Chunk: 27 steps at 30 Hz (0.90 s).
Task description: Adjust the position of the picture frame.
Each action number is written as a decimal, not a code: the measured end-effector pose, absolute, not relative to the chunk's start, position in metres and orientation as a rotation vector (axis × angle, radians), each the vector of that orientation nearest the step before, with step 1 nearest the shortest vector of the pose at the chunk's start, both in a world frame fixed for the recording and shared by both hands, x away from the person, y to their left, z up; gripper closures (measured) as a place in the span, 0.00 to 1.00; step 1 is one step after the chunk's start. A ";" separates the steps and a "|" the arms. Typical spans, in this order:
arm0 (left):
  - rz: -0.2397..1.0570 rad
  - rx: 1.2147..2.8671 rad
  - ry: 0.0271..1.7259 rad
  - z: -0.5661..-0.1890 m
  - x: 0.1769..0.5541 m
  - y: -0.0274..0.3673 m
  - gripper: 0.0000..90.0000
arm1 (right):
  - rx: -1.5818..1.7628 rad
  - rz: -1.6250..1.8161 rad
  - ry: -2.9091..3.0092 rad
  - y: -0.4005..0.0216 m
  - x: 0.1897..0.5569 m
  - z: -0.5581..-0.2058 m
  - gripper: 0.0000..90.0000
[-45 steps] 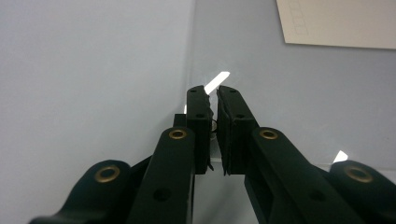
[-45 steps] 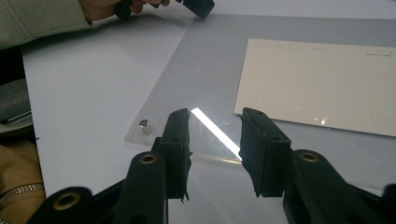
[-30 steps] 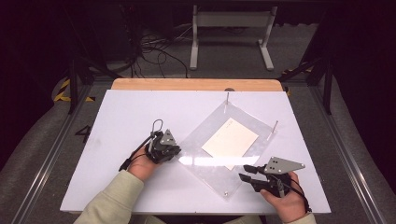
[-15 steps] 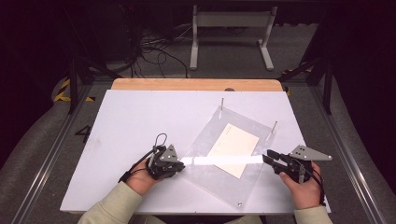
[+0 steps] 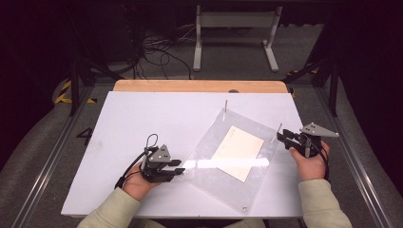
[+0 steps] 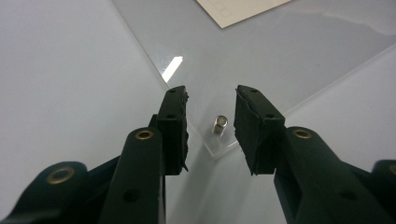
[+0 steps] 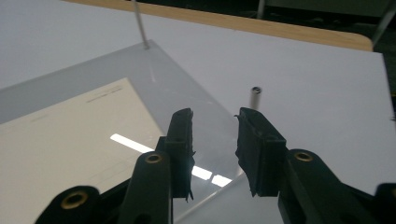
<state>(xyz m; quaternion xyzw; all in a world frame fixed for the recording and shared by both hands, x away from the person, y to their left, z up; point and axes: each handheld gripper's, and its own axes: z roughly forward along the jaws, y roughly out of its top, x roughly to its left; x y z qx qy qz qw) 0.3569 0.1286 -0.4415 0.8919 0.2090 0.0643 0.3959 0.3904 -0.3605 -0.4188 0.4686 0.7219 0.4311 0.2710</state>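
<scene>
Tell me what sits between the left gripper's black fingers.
In the left gripper view, a short silver metal peg stands between the left gripper's fingers, untouched, at the corner of the clear acrylic sheet.

A clear sheet (image 5: 228, 161) lies on the table (image 5: 157, 114), right of centre. A paper (image 5: 237, 152) lies under it. Posts (image 5: 225, 105) stand at its corners.

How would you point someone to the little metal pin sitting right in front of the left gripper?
Start at the white table and find the clear plastic sheet lying skewed on it over a cream paper. Go to the sheet's corner nearest the left gripper. The short pin stands there between the open fingers, a stub, unlike the tall thin posts at the far corners.
</scene>
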 end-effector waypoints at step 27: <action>0.178 2.222 0.619 -0.446 0.348 0.154 0.69 | 1.070 0.944 2.044 -0.325 0.462 -0.397 0.94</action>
